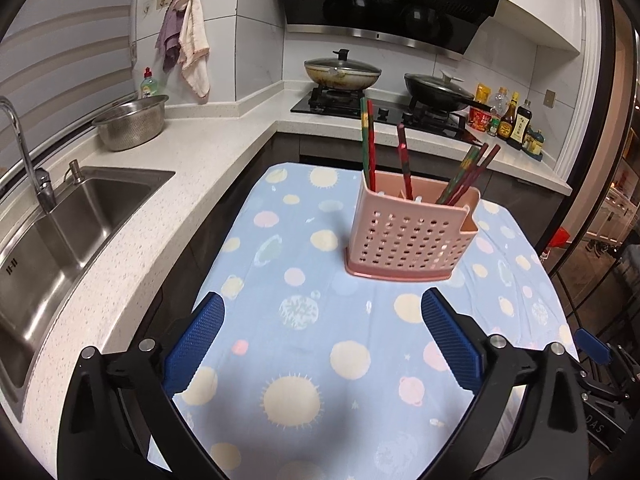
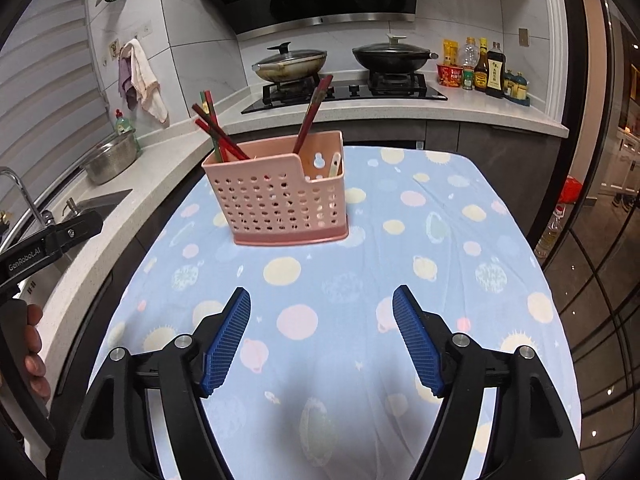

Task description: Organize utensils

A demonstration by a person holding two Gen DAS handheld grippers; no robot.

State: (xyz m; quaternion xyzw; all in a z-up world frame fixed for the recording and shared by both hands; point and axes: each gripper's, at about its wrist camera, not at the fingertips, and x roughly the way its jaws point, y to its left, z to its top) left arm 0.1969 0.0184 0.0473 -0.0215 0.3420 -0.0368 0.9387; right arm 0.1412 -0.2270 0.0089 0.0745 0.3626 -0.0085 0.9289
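Two woks [image 2: 290, 65] behind holder [image 2: 280, 196], perhaps lidded

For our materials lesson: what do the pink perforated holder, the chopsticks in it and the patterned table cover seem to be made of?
Pink perforated utensil holder: likely moulded plastic, matte, with uniform punched holes and thin walls. Red and green chopsticks: probably lacquered wood or bamboo, with a painted pattern; uncertain. Light blue table cover with pastel circles: woven fabric, soft and matte, with visible creases.
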